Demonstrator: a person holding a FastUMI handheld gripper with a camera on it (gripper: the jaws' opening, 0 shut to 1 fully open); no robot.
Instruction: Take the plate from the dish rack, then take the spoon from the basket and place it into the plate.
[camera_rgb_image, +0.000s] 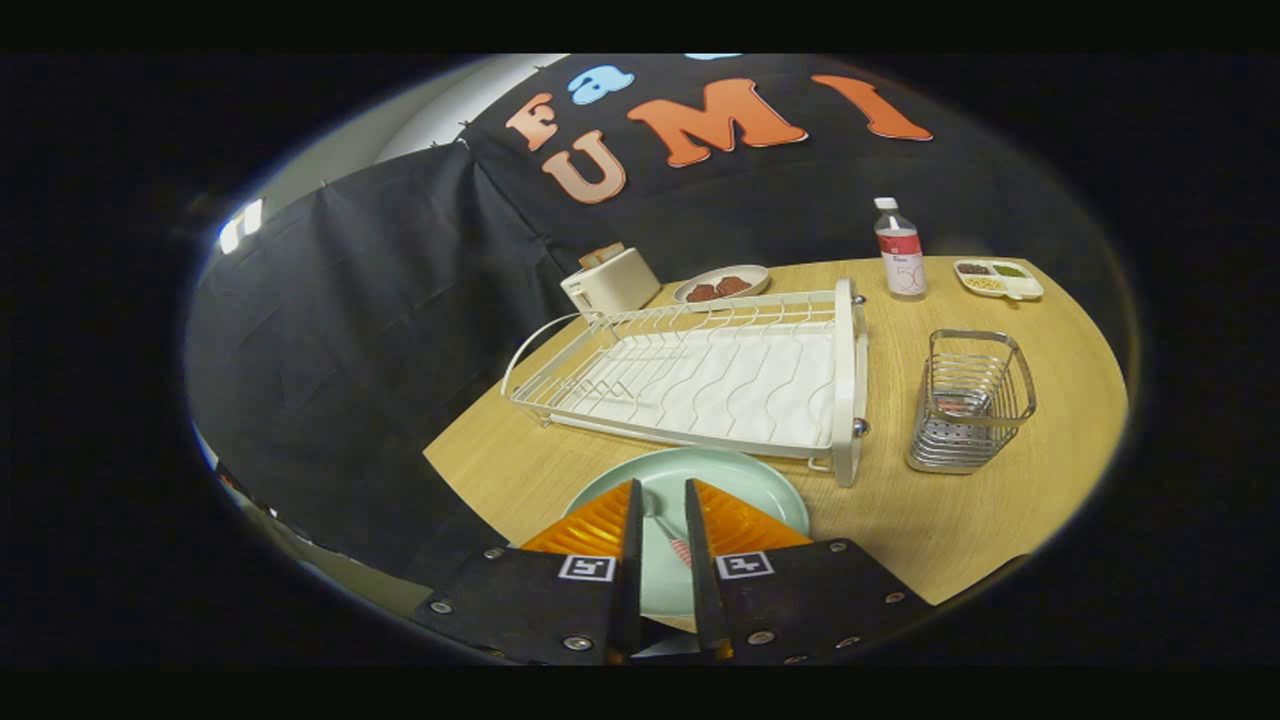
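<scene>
Wooden surface (960, 520) holds plate (740, 480); spoon (668, 535) lies on it between parted fingers (660, 520), light, stiff, slippery, handle-grab.

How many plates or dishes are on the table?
3. A green plate lies under the gripper, a spoon between its fingers. A plate of food sits behind the dish rack. A divided dish sits beside the bottle.

Dish rack (700, 375) as landmark: bare worktop (880, 510) between it and the wire basket (968, 400) gives a lane; plate (700, 480) lies just before the rack under the narrowly parted tool (660, 490); toaster (612, 280), food plate (722, 284), bottle (900, 258) stand behind.
</scene>
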